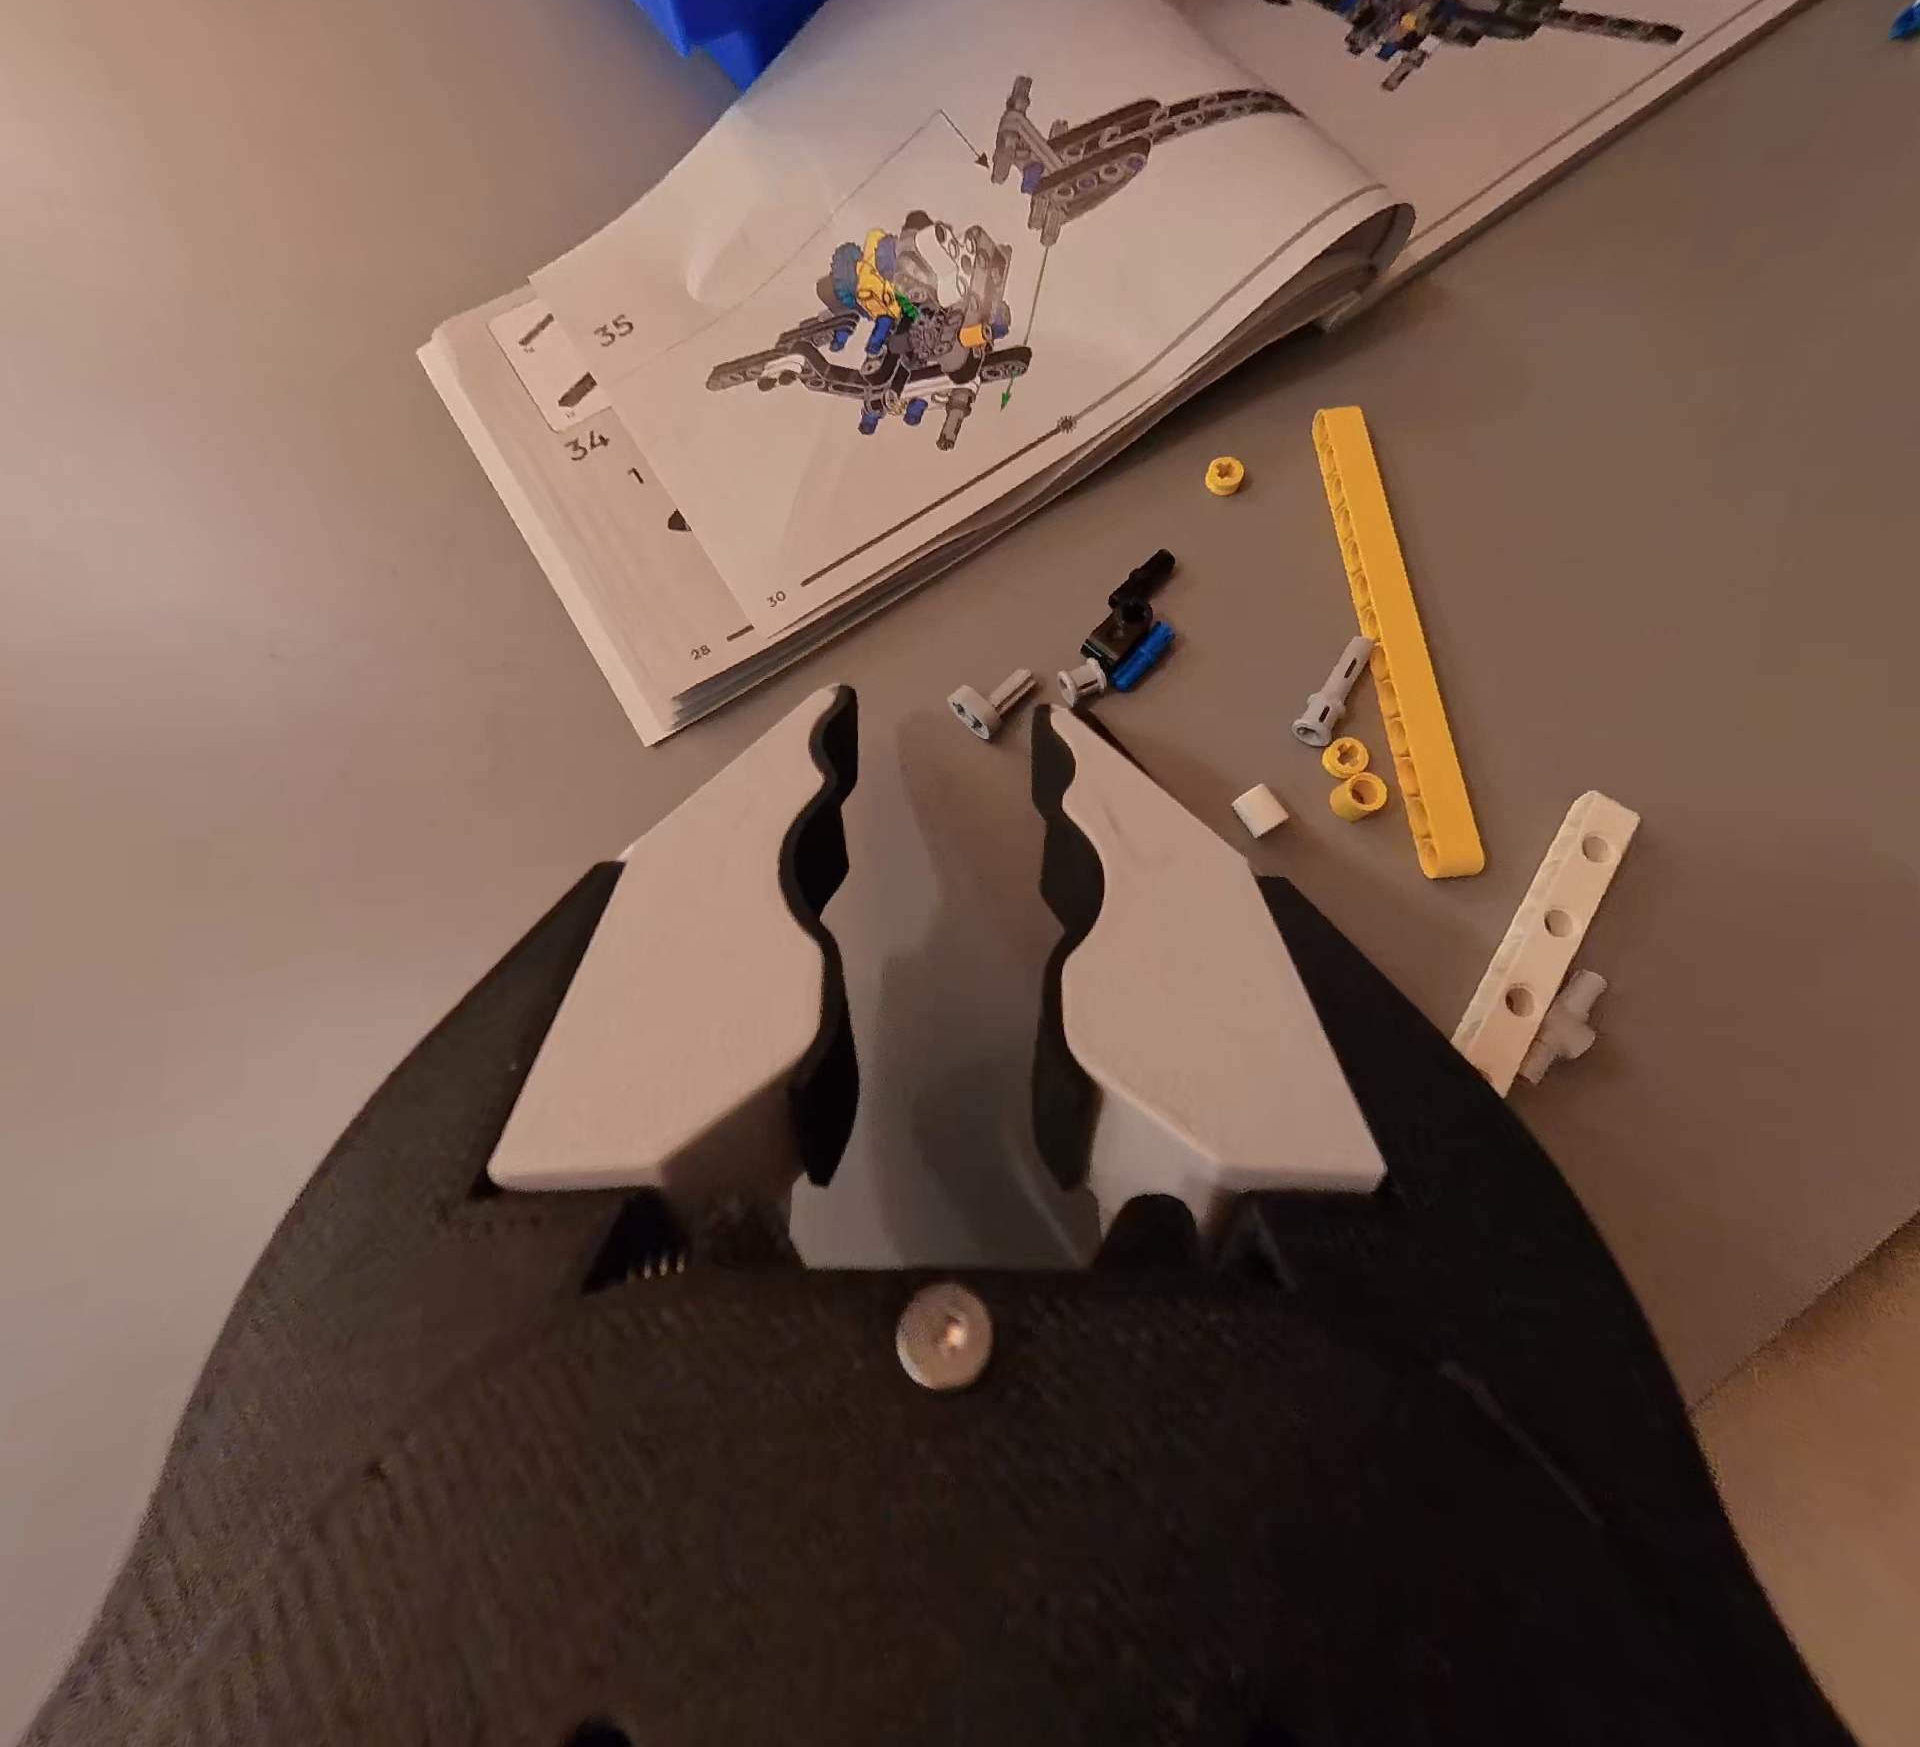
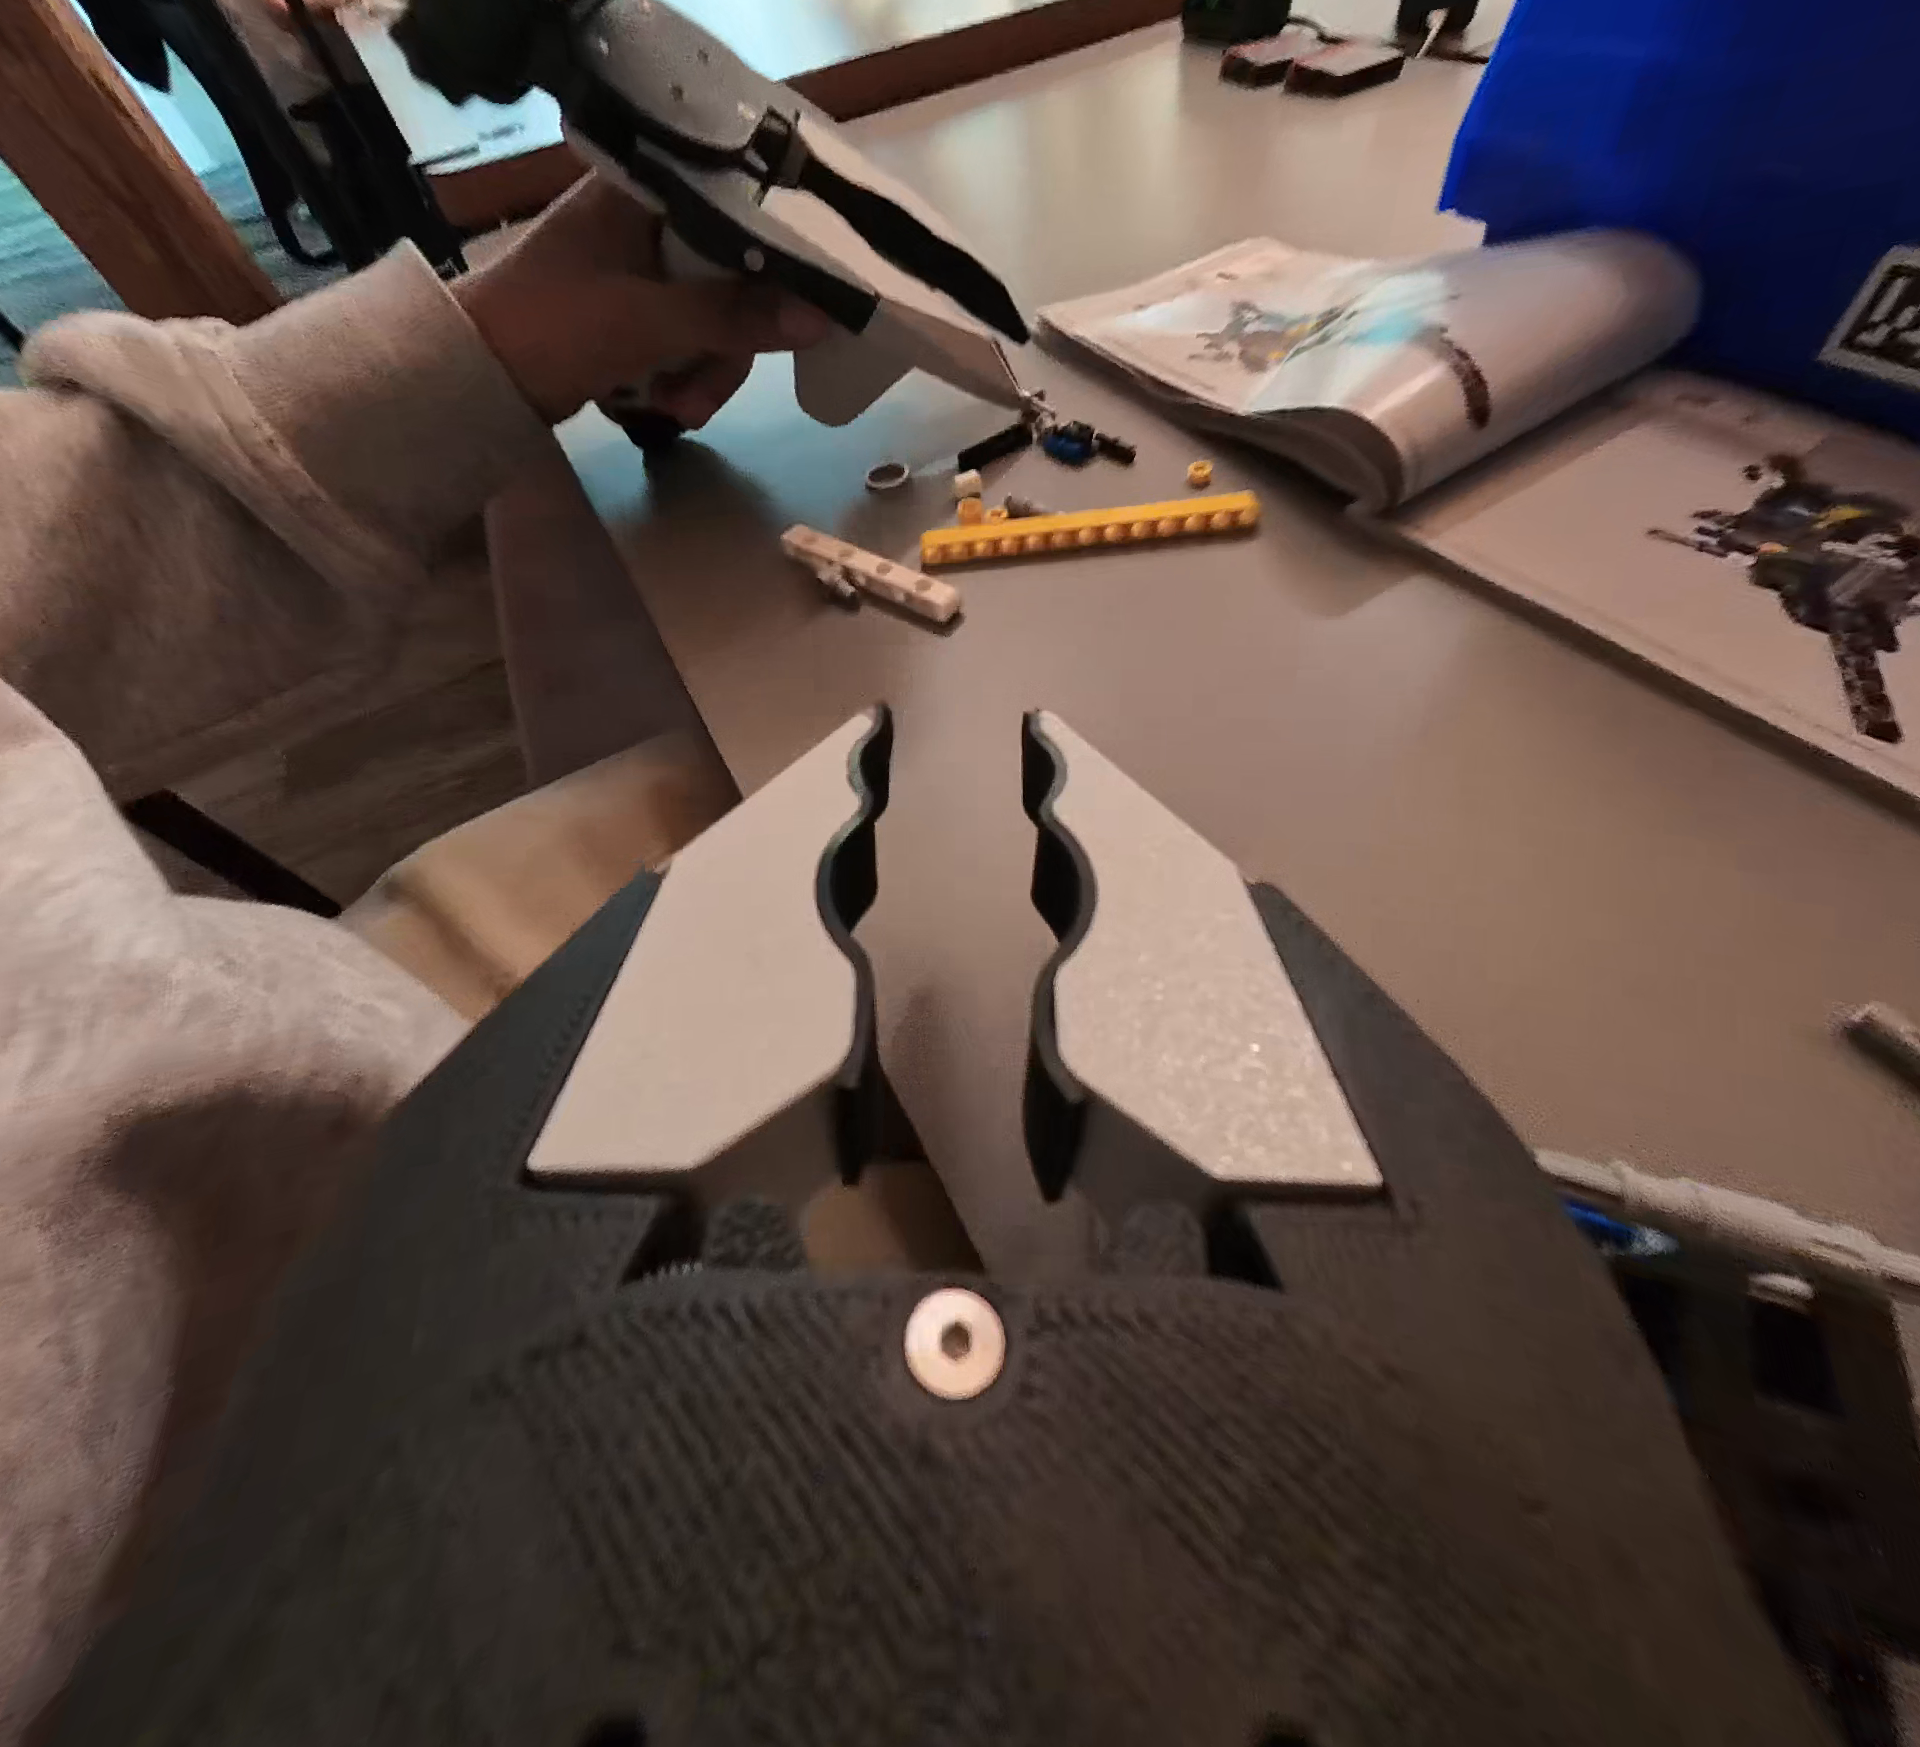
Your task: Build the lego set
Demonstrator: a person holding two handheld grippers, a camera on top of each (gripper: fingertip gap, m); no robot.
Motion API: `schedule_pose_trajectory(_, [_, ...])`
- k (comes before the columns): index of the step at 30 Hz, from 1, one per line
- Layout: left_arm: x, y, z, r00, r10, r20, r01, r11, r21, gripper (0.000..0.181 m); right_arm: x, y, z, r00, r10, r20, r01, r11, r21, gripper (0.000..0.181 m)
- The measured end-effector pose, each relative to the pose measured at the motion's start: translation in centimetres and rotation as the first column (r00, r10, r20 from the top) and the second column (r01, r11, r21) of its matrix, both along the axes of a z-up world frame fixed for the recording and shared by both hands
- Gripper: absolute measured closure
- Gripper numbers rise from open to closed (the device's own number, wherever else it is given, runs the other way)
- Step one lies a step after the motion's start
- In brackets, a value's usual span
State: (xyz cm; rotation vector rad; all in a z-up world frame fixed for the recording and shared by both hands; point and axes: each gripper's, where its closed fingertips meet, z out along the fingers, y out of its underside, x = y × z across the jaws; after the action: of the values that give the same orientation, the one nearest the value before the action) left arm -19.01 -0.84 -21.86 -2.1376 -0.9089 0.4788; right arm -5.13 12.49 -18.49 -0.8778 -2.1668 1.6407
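Right wrist view alone shows sleeve (image 2: 260, 492) (left gripper (image 2: 1013, 367) too).

White beam (image 1: 1538, 949) lower end hidden behind left tool; booklet (image 2: 1382, 367) pages motion-blurred.

Ahead of the left tool (image 1: 943, 710): one open instruction booklet (image 1: 883, 326), one long yellow beam (image 1: 1392, 637), one white beam (image 1: 1548, 939), three small yellow bushes (image 1: 1224, 475), one white bush (image 1: 1260, 808), three grey pins (image 1: 992, 705).

Ahead, 12 o'clock: instruction booklet (image 1: 935, 326) blocks; 
1 o'clock: loose pieces beside yellow beam (image 1: 1392, 637); 
9 o'clock: bare table (image 1: 260, 450)
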Motion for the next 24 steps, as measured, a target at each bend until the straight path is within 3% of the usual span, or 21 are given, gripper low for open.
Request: schedule_pose_trajectory(24, [1.6,1.6,0.5,0.986,-0.136,0.095,0.121,0.981,0.152,0.158,-0.2,-0.2,-0.2,0.999,0.036,0.033,-0.036,0.999,-0.006,0.155])
